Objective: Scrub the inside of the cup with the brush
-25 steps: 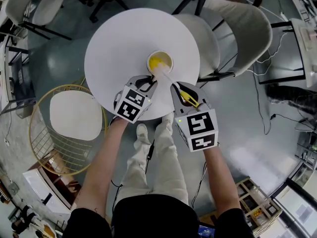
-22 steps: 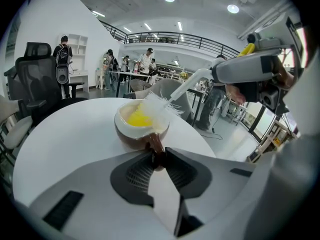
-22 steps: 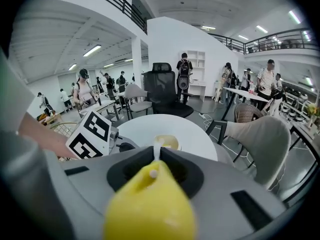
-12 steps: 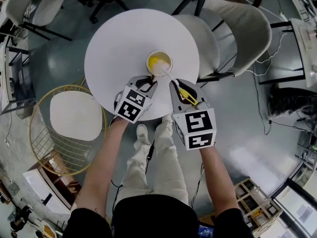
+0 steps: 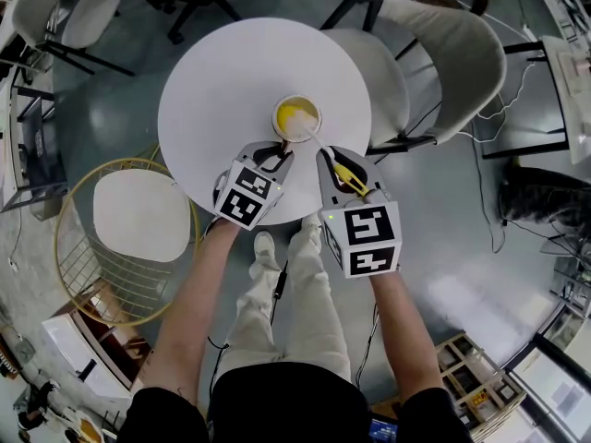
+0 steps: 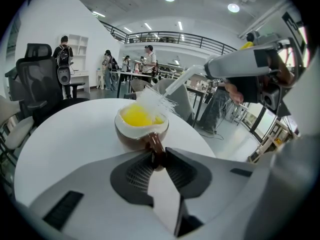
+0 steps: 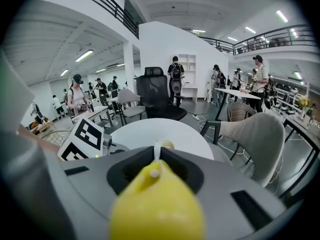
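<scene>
Cup [image 6: 131,135] (yellow inside) w/ brush [image 6: 177,83] bristles in it

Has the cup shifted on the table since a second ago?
No. The cup sits at the same spot near the middle of the table, with its handle clamped in the left gripper.

Brown cup [image 6: 131,132] handle pinched by left hand-held gripper [image 6: 158,156], brush [image 6: 154,101] inside

Cup [image 5: 297,118] on table [image 5: 222,72], brush [image 5: 343,171] in cup; chair [image 5: 462,53] right of table.
</scene>
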Demonstrator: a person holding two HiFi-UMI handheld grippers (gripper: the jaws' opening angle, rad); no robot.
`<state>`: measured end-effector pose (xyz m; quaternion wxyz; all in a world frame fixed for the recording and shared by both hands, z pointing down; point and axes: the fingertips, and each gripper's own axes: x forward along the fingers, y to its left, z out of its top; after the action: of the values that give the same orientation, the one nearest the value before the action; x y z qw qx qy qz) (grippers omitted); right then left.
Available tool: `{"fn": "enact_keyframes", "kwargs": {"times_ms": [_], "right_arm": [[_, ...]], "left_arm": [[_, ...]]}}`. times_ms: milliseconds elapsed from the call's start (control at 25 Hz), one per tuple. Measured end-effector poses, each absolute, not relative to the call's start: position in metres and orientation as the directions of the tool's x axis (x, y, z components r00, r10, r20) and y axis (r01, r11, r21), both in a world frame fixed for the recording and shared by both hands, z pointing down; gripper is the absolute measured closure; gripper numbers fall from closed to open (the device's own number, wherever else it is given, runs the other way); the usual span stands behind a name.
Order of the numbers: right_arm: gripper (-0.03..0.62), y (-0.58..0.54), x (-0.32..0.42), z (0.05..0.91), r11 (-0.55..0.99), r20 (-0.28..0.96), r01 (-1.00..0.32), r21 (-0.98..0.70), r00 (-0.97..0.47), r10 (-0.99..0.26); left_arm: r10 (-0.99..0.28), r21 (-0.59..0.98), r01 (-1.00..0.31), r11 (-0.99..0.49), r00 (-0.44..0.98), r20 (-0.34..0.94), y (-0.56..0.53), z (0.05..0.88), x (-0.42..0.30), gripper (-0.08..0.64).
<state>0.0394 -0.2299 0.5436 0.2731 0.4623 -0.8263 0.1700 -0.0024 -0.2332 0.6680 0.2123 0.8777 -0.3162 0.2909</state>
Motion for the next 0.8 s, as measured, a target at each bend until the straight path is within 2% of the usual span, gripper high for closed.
{"fn": "enact_keyframes", "kwargs": {"times_ms": [320,800], "right_arm": [[0.543,-0.231,0.044,0.543,0.502,0.607,-0.864,-0.050,-0.425,-0.672],[0.543,-0.219,0.047,0.525,0.487,0.601,-0.872,-0.053,-0.417,-0.682]], "left_arm": [[-0.469,0.139,-0.697,-0.704,0.603,0.646,-0.234,0.671,-0.003,0.476],[-0.499,0.181,-0.737,-0.651,0.595,0.630,-0.217,0.649,-0.027,0.463]]}}
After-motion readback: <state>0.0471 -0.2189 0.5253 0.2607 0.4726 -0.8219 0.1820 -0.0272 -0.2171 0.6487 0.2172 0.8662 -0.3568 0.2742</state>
